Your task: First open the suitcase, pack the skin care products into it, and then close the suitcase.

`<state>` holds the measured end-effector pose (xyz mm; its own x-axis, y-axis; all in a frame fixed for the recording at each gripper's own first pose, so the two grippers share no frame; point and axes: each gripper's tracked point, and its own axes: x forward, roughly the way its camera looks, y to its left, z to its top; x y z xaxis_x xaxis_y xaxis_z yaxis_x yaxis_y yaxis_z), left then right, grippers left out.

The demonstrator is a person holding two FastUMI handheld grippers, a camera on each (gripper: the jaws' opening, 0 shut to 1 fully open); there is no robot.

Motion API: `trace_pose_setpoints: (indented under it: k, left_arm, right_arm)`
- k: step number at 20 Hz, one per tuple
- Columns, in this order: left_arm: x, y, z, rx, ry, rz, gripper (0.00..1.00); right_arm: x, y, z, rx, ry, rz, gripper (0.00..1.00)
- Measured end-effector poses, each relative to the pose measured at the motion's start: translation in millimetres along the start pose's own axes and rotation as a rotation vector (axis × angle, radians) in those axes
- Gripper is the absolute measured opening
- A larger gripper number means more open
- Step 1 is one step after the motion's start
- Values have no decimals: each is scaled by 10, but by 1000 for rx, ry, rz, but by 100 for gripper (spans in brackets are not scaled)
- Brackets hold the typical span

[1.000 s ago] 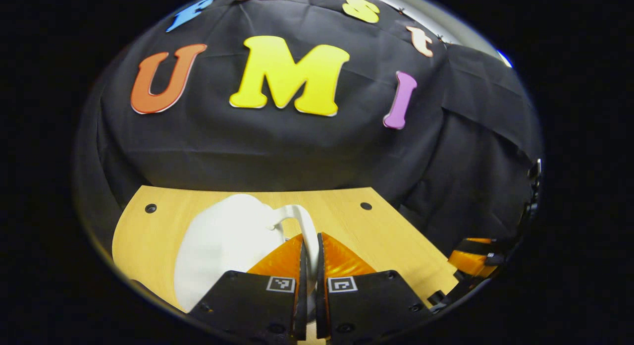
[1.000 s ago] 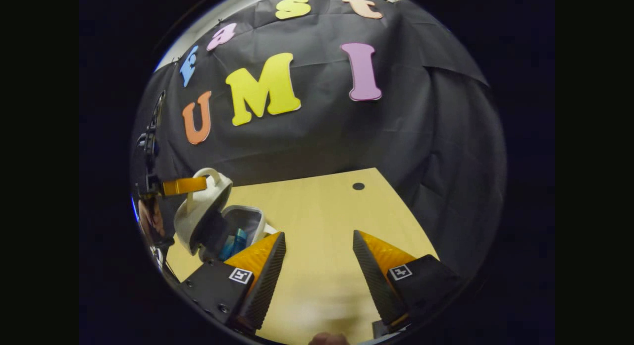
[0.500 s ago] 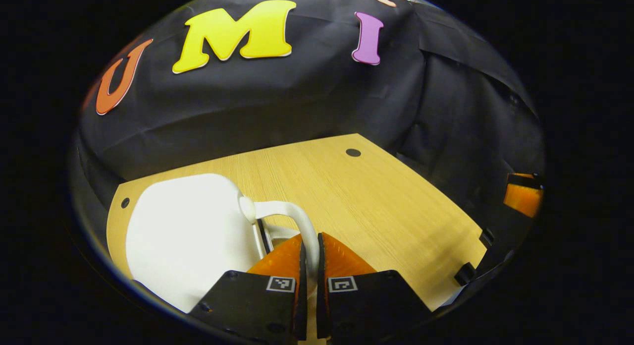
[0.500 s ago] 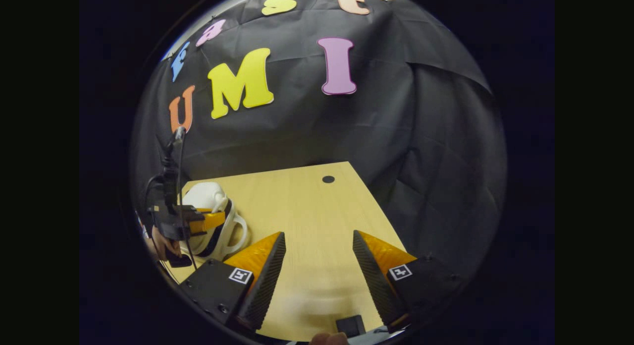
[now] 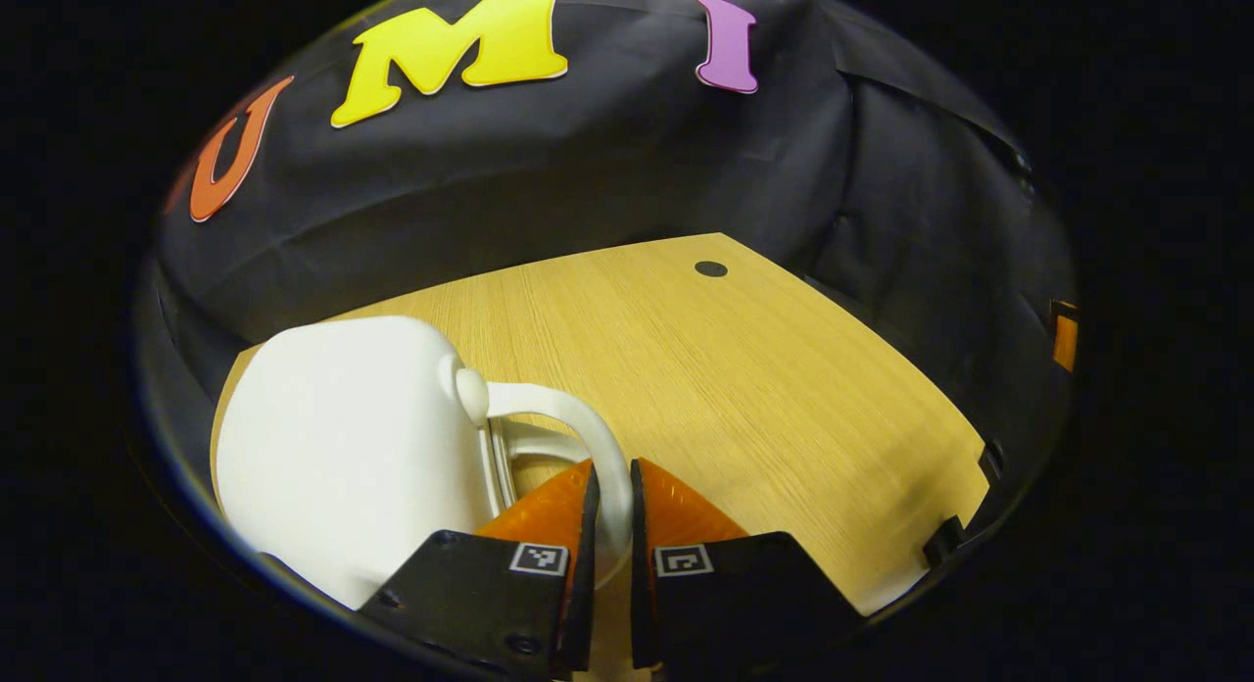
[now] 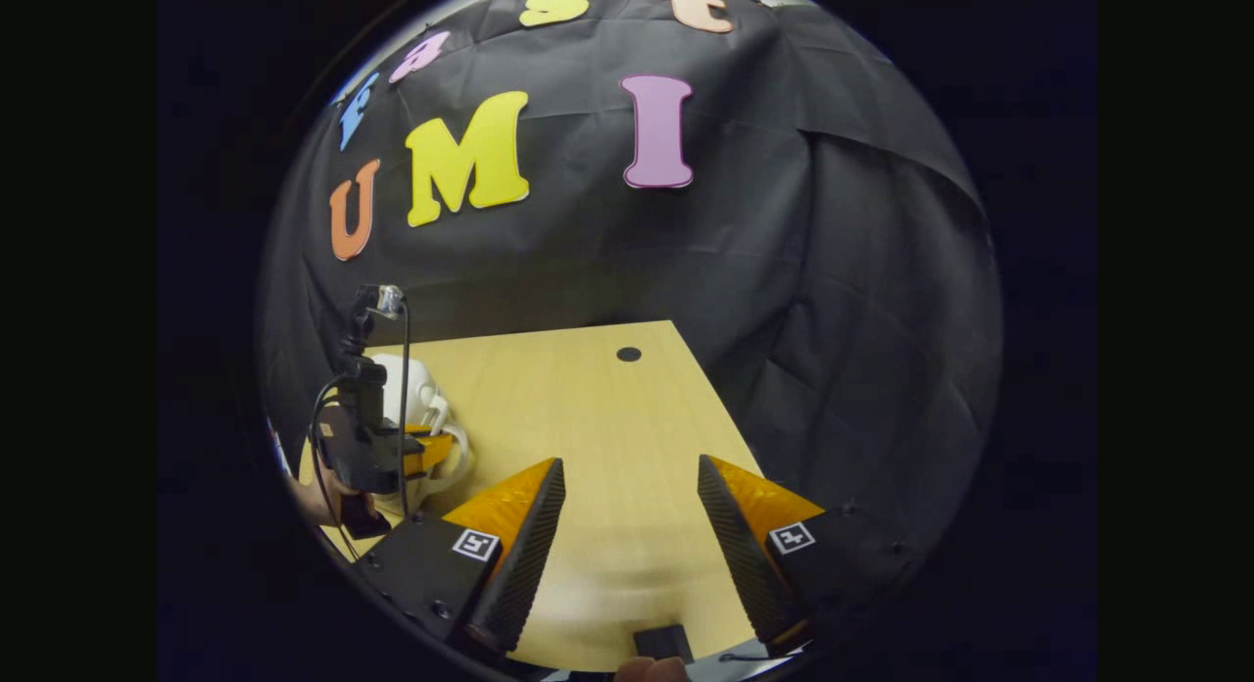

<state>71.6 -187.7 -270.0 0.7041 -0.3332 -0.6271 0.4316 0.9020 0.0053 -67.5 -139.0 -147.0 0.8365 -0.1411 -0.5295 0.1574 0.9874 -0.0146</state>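
Note:
A small white suitcase (image 5: 343,437) lies on the wooden table (image 5: 764,388) at the lower left of the left gripper view. Its lid is down on the base, so the inside is hidden. My left gripper (image 5: 609,471) is shut on the suitcase's curved white handle (image 5: 578,422), which runs between the two fingers. In the right gripper view, the same suitcase (image 6: 407,383) sits far left with the left gripper (image 6: 436,449) on it and a hand (image 6: 312,498) behind. My right gripper (image 6: 627,462) hovers open above the bare table (image 6: 598,417), holding nothing.
The table has a dark round hole (image 5: 710,268) near its far corner, and black cloth hangs close behind it and to the right. A small black object (image 6: 661,641) lies at the near table edge below my right gripper.
The raised lid has swung down onto the base as my left gripper lowered with the handle in it. The bottles inside are now covered. My right gripper stayed open.

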Motion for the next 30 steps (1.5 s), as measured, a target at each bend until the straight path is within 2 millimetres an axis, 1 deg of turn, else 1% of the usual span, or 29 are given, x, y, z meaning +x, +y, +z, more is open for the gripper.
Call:
trace_pose_setpoints:
  k: [1,2,3,5,6,7,8,9,12,14,15,16,18,19,21,22,23,24,25,27,28,29,30]
  left_arm:
    - [3,-14,-20,-7,13,4,22]
    - [23,-48,-1,-6,12,0,27]
    - [22,-70,36,-9,2,1,45]
    - [-51,-36,111,-12,-17,26,70]
    - [-76,-23,141,-19,-27,35,76]
    - [-111,-6,192,-28,-38,43,83]
    - [-157,15,280,-33,-54,50,94]
    - [-207,70,375,-36,-74,59,88]
    - [-441,349,728,-39,-177,128,91]
    - [-640,530,1011,-74,-272,157,91]
    - [-777,630,1134,-90,-309,174,91]
    - [-954,764,1259,-103,-352,203,91]
    - [-1260,967,1451,-126,-427,245,91]
    - [-1415,1040,1530,-134,-461,272,91]
    - [-1748,1266,1672,-145,-531,324,93]
    - [-1890,1316,1712,-156,-562,322,94]
    - [-2042,1371,1738,-165,-591,321,94]
    - [-2185,1447,1818,-163,-618,340,94]
    - [-2341,1507,1882,-153,-643,359,98]
    - [-2608,1616,1989,-134,-695,394,98]
    - [-2702,1675,2021,-125,-730,424,98]
    - [-2863,1712,2076,-107,-780,462,98]
    - [-2991,1689,2114,-94,-826,486,98]
  right_arm:
    - [-27,-21,18,-9,-10,-8,77]
    - [-56,-51,27,-14,-20,-20,81]
    - [-76,-74,35,-14,-25,-29,81]
    - [-100,-79,51,-5,-31,-34,81]
    - [-115,-86,78,-18,-39,-43,77]
    - [-119,-85,128,-34,-54,-48,81]
    - [-134,-69,205,-50,-73,-52,81]
    - [-141,-43,297,-59,-94,-50,81]
    - [-145,148,552,-79,-143,-17,82]
    - [-99,320,782,-90,-173,11,82]
    - [-76,385,880,-99,-188,15,78]
    - [-56,462,981,-108,-204,17,82]
    - [-68,721,1242,-109,-259,52,81]
    - [-79,843,1386,-106,-292,70,81]
    - [-110,1087,1691,-87,-372,101,81]
    - [-116,1203,1822,-76,-405,109,81]
    - [-106,1346,1908,-71,-424,126,81]
    - [-115,1487,1972,-66,-440,148,81]
    - [-148,1600,2041,-60,-457,168,81]
    - [-215,1773,2152,-31,-498,199,81]
    - [-228,1852,2180,-16,-511,213,81]
    - [-227,1910,2188,-9,-519,223,81]
    - [-231,1964,2195,-9,-523,229,81]
